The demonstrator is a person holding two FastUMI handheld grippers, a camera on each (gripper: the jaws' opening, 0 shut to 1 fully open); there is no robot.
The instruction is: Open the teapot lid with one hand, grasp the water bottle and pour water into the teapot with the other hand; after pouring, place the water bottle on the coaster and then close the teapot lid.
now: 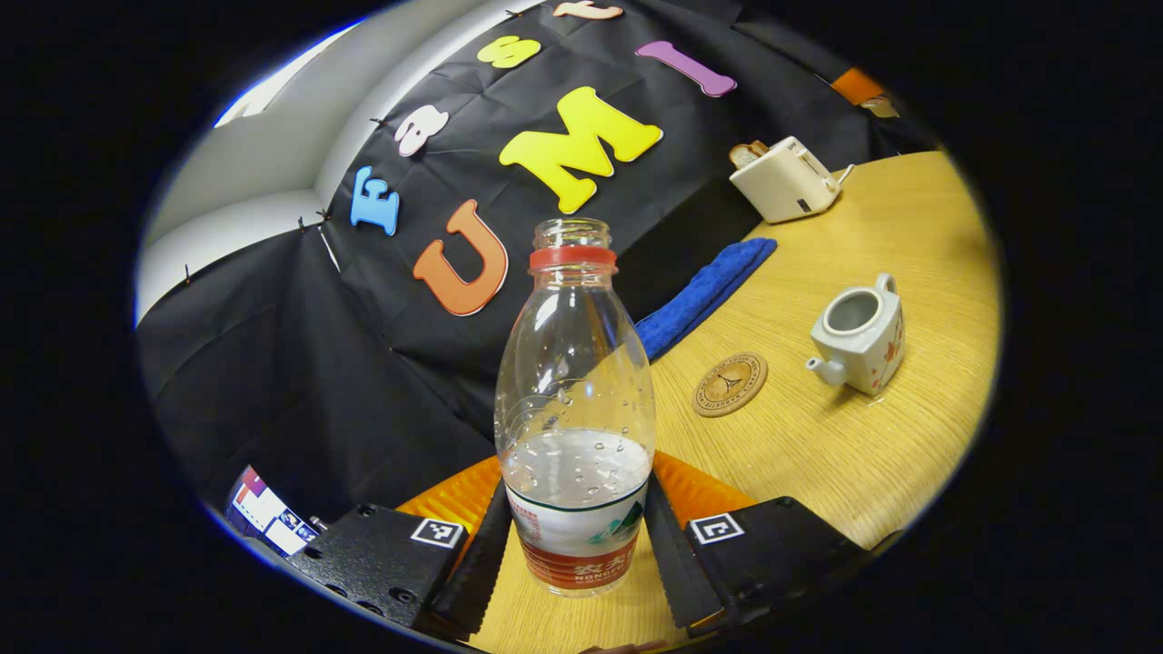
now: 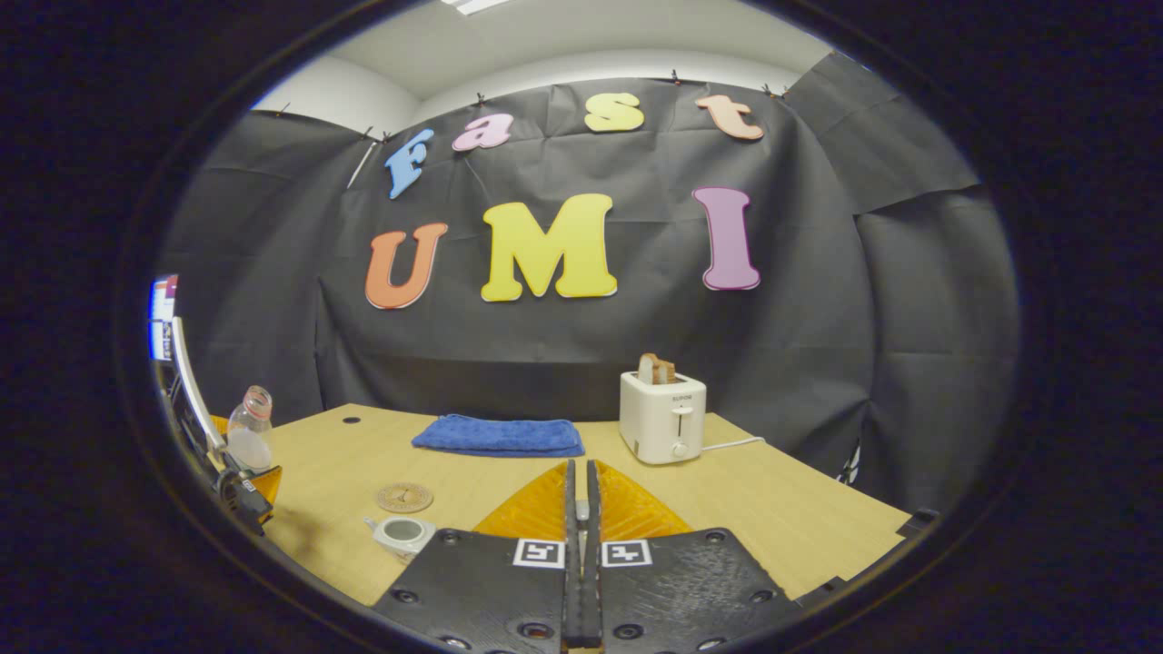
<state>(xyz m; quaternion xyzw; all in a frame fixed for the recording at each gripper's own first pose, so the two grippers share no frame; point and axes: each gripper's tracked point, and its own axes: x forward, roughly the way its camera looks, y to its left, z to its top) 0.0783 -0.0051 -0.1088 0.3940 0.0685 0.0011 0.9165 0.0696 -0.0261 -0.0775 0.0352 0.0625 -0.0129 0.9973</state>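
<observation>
A clear, uncapped water bottle with a red neck ring holds water in its lower part. My left gripper is shut on its labelled base. The white teapot stands right of the bottle with its top open and no lid on it. A round brown coaster lies between bottle and teapot. In the right gripper view, my right gripper is raised above the table's near side, its fingers pressed together with only a thin slit. There the bottle is far left, the teapot and coaster lower left.
A folded blue towel lies at the table's back edge, and a white toaster with bread in it stands beside it. The wooden table has bare surface to the right of the toaster and in front of the towel.
</observation>
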